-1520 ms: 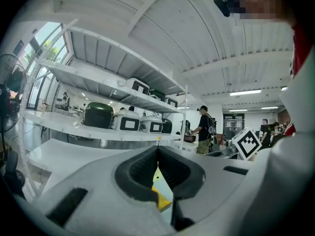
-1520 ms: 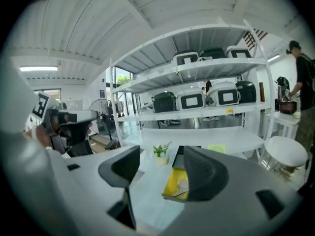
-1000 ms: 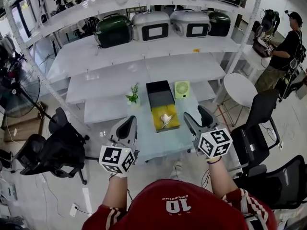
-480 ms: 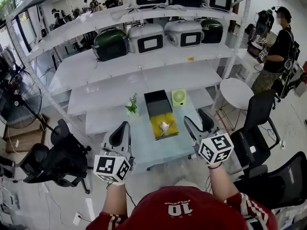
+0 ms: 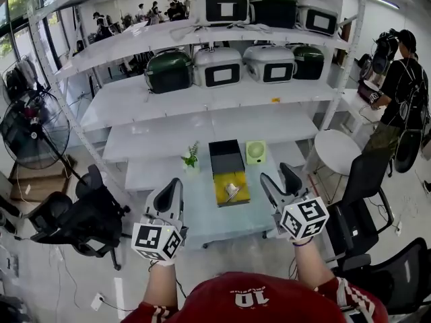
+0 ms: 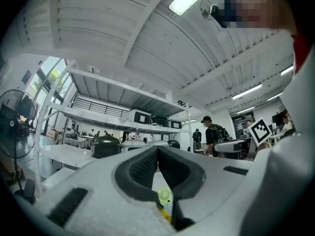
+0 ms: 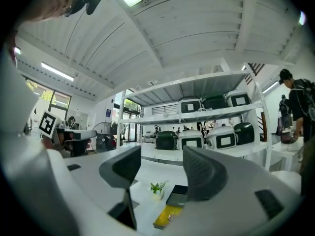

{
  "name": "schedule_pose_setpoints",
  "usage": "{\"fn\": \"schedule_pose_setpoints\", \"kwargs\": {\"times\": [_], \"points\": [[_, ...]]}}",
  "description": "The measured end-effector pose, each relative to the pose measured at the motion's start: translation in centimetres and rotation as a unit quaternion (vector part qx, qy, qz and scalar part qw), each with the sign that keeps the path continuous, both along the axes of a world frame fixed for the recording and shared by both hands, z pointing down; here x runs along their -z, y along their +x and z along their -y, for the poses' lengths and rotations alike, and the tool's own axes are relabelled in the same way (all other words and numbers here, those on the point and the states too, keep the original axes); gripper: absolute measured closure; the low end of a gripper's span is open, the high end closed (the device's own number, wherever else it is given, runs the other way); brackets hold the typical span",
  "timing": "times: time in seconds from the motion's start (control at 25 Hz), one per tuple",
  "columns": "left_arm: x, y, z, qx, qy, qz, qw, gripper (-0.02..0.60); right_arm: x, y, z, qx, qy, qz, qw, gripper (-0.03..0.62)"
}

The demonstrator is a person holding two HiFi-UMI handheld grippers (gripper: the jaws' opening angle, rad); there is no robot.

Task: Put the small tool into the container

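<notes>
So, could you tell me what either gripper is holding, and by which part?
Nothing is held: the left gripper is shut on nothing, and the right gripper is open and empty.

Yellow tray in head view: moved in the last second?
No. The yellow tray still butts against the black box behind it, green fan at that box's right; only the camera shifted.

Tabletop (image 5: 202,210): before the shelves (image 5: 202,123), which carry cookers (image 5: 217,66).
Centre: small tool (image 5: 231,190) on tray (image 5: 241,198); container (image 5: 225,159) just behind it.
Flanks: potted plant (image 5: 191,156) left of container, desk fan (image 5: 255,151) right.
Near edge: left tongs (image 5: 172,188) and right tongs (image 5: 279,175), either side of tray.
</notes>
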State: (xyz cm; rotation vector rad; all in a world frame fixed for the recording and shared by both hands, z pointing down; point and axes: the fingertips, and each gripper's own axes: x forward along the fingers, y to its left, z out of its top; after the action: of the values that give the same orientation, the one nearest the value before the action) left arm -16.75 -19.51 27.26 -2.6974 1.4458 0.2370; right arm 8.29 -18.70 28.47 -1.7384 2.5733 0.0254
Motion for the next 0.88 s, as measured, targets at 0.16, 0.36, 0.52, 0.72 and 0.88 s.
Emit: {"fn": "schedule_pose_setpoints", "kwargs": {"times": [0.16,0.36,0.52,0.72,0.88], "points": [[0.5,0.9,-1.4,0.003,0.006,-0.002,1.0000,0.583,0.5,0.4,-0.5,0.012,0.003,0.006,1.000,0.351],[0.8,1.9,-2.3,0.000,0.008,-0.010,0.9999,0.584,0.3,0.8,-1.2,0.018,0.002,-0.003,1.000,0.377],[0.8,2.6,-2.7,-0.002,0.010,-0.012,0.9999,0.584,0.4,1.6,-1.5,0.011,0.005,-0.008,1.000,0.413],[0.2,3.2,-2.9,-0.001,0.005,-0.011,0.9999,0.583,1.1,2.8,-2.1,-0.002,0.021,0.004,1.000,0.479],[0.3,3.3,-3.1,0.001,0.006,-0.012,0.9999,0.583,1.6,3.2,-2.4,-0.003,0.029,0.010,1.000,0.507]]}}
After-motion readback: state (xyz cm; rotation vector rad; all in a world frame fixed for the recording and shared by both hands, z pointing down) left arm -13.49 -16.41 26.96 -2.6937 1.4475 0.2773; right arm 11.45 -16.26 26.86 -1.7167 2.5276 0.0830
